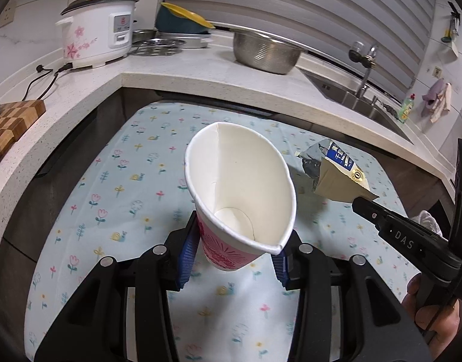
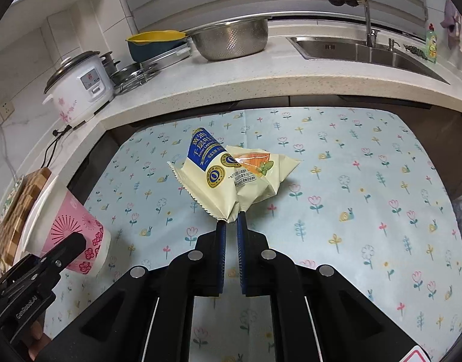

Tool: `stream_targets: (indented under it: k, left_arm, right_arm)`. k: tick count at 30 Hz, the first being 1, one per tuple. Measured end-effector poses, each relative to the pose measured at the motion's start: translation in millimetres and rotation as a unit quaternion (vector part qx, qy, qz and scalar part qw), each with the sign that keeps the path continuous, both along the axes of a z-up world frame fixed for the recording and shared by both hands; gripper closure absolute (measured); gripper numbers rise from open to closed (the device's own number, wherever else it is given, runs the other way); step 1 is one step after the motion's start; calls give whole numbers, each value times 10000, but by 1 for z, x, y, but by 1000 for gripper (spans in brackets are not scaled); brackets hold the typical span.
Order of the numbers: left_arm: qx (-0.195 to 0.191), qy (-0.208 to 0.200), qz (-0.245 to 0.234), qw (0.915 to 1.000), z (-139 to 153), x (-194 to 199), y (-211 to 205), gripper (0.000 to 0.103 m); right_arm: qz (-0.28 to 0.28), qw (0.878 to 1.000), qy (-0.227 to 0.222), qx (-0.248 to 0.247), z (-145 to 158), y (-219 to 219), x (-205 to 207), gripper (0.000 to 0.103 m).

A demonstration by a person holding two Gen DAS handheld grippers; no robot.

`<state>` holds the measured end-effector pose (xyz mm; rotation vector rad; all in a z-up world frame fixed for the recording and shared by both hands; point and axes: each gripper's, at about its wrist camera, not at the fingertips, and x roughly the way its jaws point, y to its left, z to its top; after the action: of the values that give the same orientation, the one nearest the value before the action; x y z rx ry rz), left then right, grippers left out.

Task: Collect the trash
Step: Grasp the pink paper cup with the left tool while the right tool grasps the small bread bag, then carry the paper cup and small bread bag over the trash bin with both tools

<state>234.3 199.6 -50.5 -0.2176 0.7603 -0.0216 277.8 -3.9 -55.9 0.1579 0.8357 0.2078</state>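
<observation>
- Your left gripper (image 1: pixel 235 259) pinches the paper cup (image 1: pixel 240 187) low on its pink wall, squashing the rim and holding it tilted above the flowered cloth (image 1: pixel 110 181).
- Your right gripper (image 2: pixel 230 221) has its jaws pressed together on the snack wrapper (image 2: pixel 227 178), lifted clear of the cloth, beside the cup.

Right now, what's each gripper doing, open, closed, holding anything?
Left gripper: closed on the squashed paper cup.
Right gripper: shut on the snack wrapper.

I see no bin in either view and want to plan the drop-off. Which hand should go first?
Neither clearly: the left gripper clamps the paper cup and the right gripper pinches the snack wrapper, both lifted over the tablecloth.
</observation>
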Motion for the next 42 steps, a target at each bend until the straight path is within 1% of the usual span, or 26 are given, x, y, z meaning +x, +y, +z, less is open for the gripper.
stream_targets:
  k: [10, 20, 34, 42]
  left_arm:
    - [98, -177, -470, 9987, 26, -27, -74, 62]
    - [235, -377, -919, 9948, 51, -47, -150, 62]
    - [443, -481, -1527, 9861, 66, -70, -247, 62]
    - [585, -476, -1871, 9794, 66, -80, -299, 62]
  right_arm:
    - [-429, 9985, -285, 175, 32, -76, -49, 96]
    - [-879, 9946, -503, 221, 54, -154, -88, 96]
    - [-1456, 9870, -621, 296, 61, -254, -134, 96]
    - [-1810, 9808, -635, 361, 59, -306, -157, 96]
